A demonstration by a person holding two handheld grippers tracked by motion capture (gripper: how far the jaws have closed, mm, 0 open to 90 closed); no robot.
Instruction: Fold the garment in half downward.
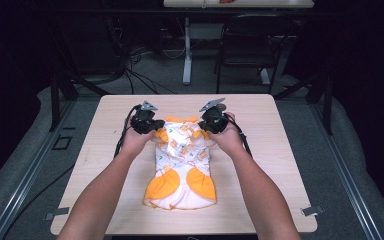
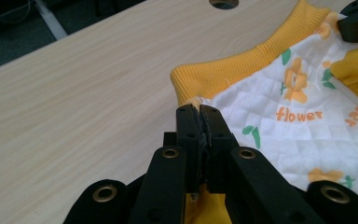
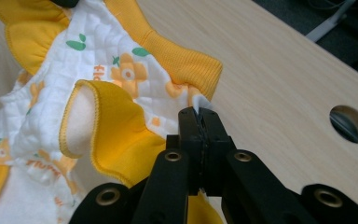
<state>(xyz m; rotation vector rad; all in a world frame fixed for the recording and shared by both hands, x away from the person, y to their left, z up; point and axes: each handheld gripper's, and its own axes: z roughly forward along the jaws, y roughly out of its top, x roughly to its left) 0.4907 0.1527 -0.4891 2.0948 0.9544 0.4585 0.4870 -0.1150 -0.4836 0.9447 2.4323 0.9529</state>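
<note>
A small white quilted garment (image 1: 182, 167) with orange flowers and orange trim lies lengthwise on the wooden table (image 1: 275, 150). Its far end is lifted off the table by both grippers. My left gripper (image 1: 152, 131) is shut on the garment's far left corner; in the left gripper view (image 2: 199, 112) the jaws pinch the fabric just below the orange ribbed band (image 2: 242, 65). On the far right corner my right gripper (image 1: 207, 131) is shut, and in the right gripper view (image 3: 199, 114) a bit of white cloth pokes out between the jaws. An orange ruffle (image 3: 107, 135) folds beside them.
A round cable hole (image 3: 350, 123) is cut into the table near the right gripper. Beyond the table stand a black chair (image 1: 250, 45) and a white table leg (image 1: 187, 50), with cables on the grey floor. Bare wood lies on both sides of the garment.
</note>
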